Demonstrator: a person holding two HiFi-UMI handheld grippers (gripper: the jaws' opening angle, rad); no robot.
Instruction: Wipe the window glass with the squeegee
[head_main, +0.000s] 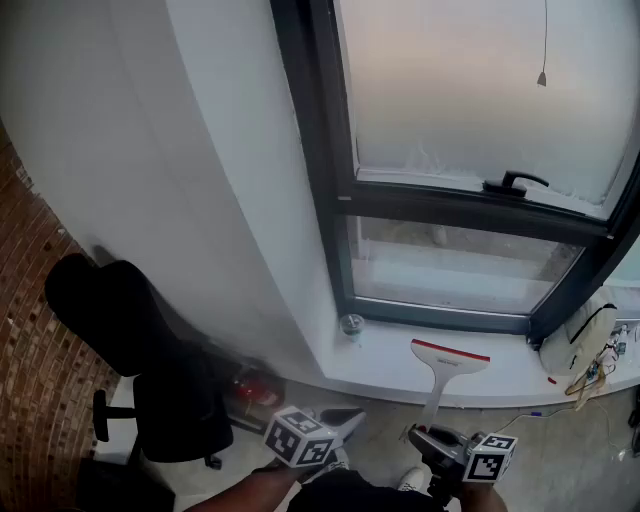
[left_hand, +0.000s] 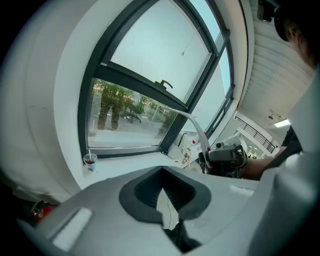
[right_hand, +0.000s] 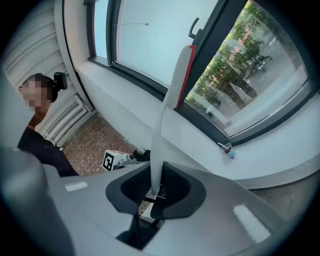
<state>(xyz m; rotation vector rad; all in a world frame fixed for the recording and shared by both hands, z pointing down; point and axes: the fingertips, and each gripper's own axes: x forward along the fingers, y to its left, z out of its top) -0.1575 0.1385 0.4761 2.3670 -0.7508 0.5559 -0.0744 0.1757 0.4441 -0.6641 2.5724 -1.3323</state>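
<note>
The squeegee (head_main: 449, 361) is white with a red strip along its blade. It stands upright in front of the white sill (head_main: 380, 365), blade up, below the window glass (head_main: 450, 265). My right gripper (head_main: 437, 441) is shut on the lower end of its handle; in the right gripper view the squeegee (right_hand: 172, 85) rises from between the jaws of the right gripper (right_hand: 155, 192) and its blade is off the pane. My left gripper (head_main: 335, 428) hangs low beside it, jaws together with nothing in them. In the left gripper view, past the left gripper (left_hand: 165, 202), the squeegee (left_hand: 197, 127) shows at the right.
A dark window frame with a black handle (head_main: 512, 183) divides a frosted upper pane (head_main: 460, 90) from the lower one. A small cup (head_main: 351, 324) stands at the sill's left end, a bag (head_main: 585, 335) and clutter at its right. A black chair (head_main: 130, 340) stands at lower left.
</note>
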